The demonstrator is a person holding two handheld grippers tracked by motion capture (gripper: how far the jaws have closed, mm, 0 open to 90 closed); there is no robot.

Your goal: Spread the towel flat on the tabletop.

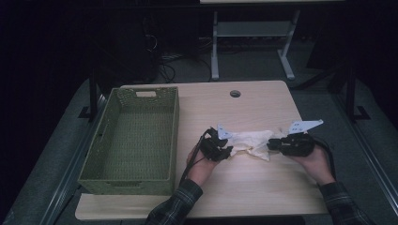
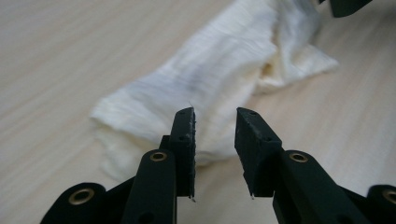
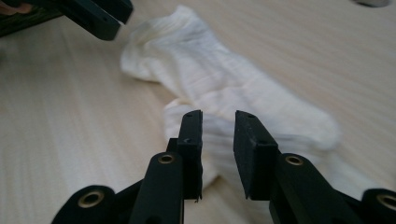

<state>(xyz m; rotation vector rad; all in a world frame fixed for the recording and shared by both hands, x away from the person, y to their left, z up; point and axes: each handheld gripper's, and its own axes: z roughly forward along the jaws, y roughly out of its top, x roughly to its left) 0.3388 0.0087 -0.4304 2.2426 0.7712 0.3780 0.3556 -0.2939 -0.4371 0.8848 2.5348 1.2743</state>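
Socks (image 1: 251, 141), white and crumpled together, lie on the wooden table (image 1: 253, 187) right of the green basket (image 1: 136, 140). From above, both forearms reach inward, left gripper (image 1: 228, 151) and right gripper (image 1: 271, 143) at opposite ends. Each gripper view shows its jaws parted, gripping nothing, sock fabric (image 2: 210, 79) (image 3: 224, 79) just beyond.

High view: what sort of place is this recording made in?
Probably a dim lab or workshop: a wooden table with a cable hole, another table's metal legs behind, cables on the floor.

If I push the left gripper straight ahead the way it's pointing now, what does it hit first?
Most likely the white sock: it lies just beyond the open jaws of the left gripper, on the table. Depth is hard to judge.
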